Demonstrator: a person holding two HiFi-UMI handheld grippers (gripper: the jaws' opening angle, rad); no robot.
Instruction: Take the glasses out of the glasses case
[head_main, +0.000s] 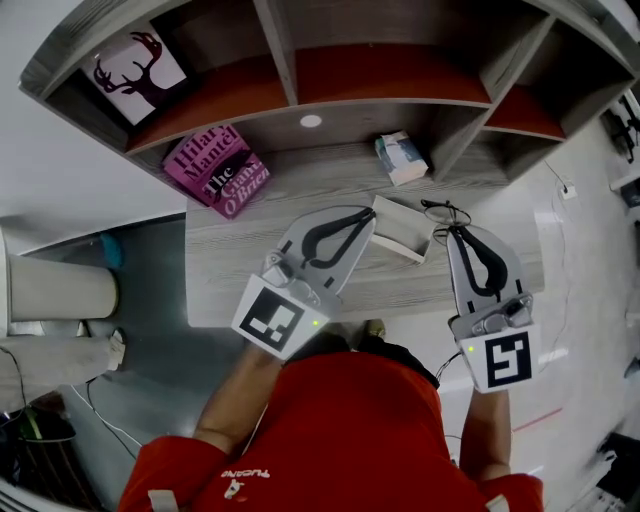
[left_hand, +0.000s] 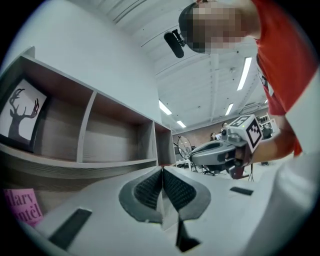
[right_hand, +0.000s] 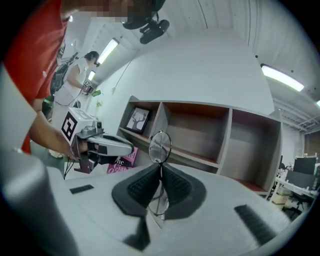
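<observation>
The white glasses case (head_main: 405, 232) lies open on the wooden desk (head_main: 240, 270). Thin wire-framed glasses (head_main: 445, 211) hang just right of the case, clear of it, with my right gripper (head_main: 453, 232) shut on them. In the right gripper view a round lens (right_hand: 160, 145) stands above the closed pads of the right gripper (right_hand: 160, 167). My left gripper (head_main: 370, 214) has its tip against the case's left end. Its pads meet in the left gripper view (left_hand: 162, 172), where no case shows.
A grey shelf unit (head_main: 300, 75) with red boards stands behind the desk. It holds a deer picture (head_main: 137, 72). A pink book (head_main: 217, 170) and a small box (head_main: 402, 157) lie on the desk's far side. The desk's front edge runs under my grippers.
</observation>
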